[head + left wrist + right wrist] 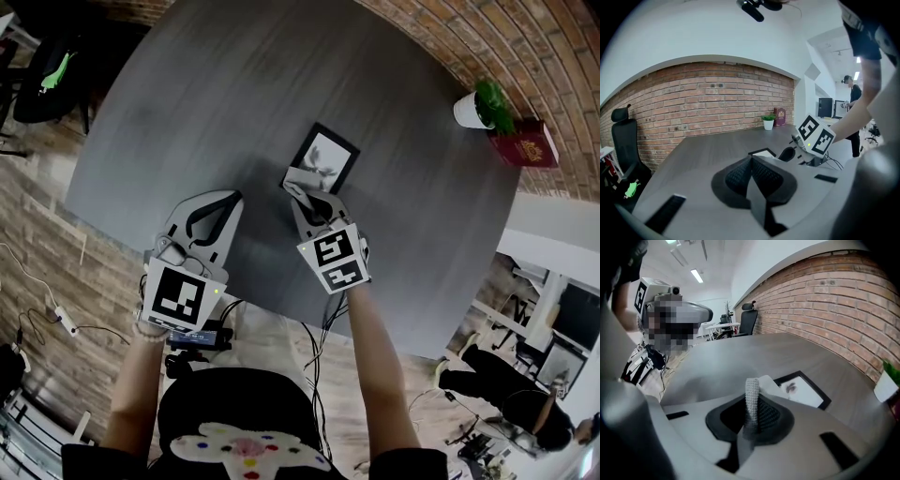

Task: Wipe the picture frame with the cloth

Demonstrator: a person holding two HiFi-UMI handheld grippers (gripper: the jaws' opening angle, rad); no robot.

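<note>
A black picture frame (pixel 324 157) with a pale print lies flat on the round grey table (pixel 206 103); it also shows in the right gripper view (pixel 800 389). My right gripper (pixel 300 190) is shut on a small pale cloth (pixel 296 176), whose end sticks out past the jaws (pixel 766 382) right at the frame's near corner. My left gripper (pixel 225 199) hovers over bare tabletop to the left of the frame, shut with nothing in it. In the left gripper view the frame (pixel 761 153) lies just beyond the closed jaws, beside the right gripper (pixel 790 153).
A small potted plant (pixel 480 105) and a maroon box (pixel 525 142) stand at the table's far right edge by the brick wall. A black chair (pixel 45 73) is off the table's left. A person (pixel 511 389) stands at lower right.
</note>
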